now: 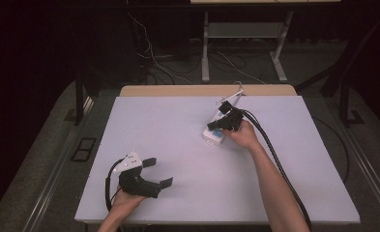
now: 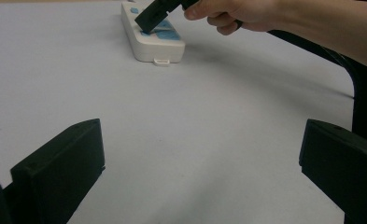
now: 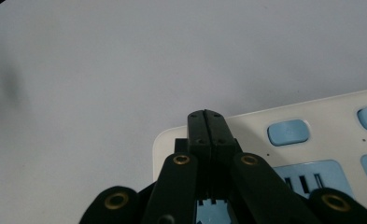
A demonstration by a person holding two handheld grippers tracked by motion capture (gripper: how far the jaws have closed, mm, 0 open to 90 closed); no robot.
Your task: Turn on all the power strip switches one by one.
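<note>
The right gripper [image 3: 208, 122] has its fingers pressed together with nothing between them, tips just over the end of a white power strip [image 3: 312, 135]; whether they touch it cannot be told. The right gripper view shows the strip's blue buttons and socket faces, detail too small in the high view. The strip [image 1: 215, 131] lies toward the far right of the white bench [image 1: 178, 145]. The left gripper [image 1: 156, 171], fingers wide apart, sits at the near left, well apart from the strip.
</note>
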